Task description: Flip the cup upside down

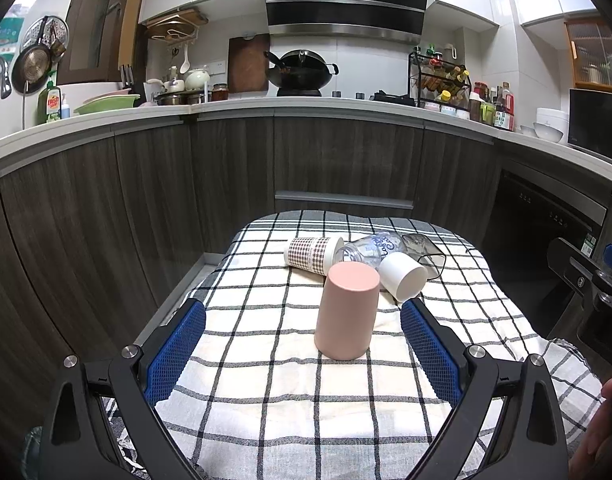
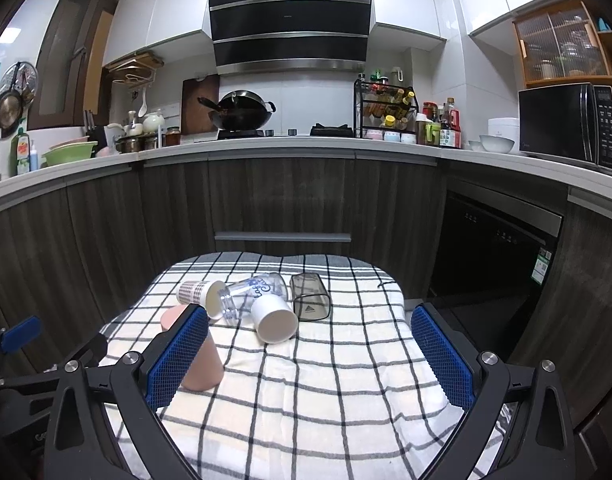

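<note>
A pink cup (image 1: 347,310) stands upside down, closed end up, on the checked cloth (image 1: 266,400). My left gripper (image 1: 304,334) is open and empty; the cup stands between and just beyond its blue pads. In the right wrist view the pink cup (image 2: 202,364) is partly hidden behind the left blue pad. My right gripper (image 2: 309,350) is open and empty, to the right of the cup. Behind it lie a white cup (image 1: 403,280), a checked paper cup (image 1: 311,254), a clear printed glass (image 1: 369,250) and a smoky clear container (image 1: 423,250), all on their sides.
The cloth covers a small table in front of dark wood cabinets (image 2: 286,200). A dishwasher (image 2: 493,252) is at the right. The counter holds a wok (image 2: 242,114), a spice rack (image 2: 385,110) and a microwave (image 2: 565,124). The right gripper's body (image 1: 585,280) shows at the left view's right edge.
</note>
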`<state>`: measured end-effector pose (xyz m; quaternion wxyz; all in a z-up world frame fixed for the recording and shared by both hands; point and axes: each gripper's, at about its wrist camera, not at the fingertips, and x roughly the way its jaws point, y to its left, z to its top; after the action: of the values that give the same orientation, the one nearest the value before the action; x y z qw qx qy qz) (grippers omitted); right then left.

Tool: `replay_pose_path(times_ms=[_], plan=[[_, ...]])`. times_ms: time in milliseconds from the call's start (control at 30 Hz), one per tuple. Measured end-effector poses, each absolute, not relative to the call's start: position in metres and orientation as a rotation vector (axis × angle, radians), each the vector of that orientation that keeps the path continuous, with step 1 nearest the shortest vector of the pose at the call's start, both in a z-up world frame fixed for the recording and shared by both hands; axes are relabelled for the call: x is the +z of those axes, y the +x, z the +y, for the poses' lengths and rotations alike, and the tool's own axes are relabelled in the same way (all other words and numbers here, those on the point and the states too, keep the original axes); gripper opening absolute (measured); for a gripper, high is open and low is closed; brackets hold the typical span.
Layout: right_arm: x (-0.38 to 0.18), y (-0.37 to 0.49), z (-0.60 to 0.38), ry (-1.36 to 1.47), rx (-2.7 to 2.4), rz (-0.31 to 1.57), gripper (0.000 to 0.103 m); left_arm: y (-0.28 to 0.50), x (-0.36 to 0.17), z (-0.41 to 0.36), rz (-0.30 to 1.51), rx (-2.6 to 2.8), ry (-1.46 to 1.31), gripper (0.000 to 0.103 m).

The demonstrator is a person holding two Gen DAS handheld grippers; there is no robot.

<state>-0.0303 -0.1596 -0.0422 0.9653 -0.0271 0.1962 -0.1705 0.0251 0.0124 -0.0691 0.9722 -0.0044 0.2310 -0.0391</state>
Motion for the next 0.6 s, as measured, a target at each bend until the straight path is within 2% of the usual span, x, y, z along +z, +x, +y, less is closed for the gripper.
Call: replay_pose_path(times_ms=[600], plan=[[-0.0425, -0.0302, -0.1576, -0.055, -0.344, 0.398, 0.102, 0.0255, -0.0693, 0.0134, 0.464, -0.076, -0.009, 0.1]])
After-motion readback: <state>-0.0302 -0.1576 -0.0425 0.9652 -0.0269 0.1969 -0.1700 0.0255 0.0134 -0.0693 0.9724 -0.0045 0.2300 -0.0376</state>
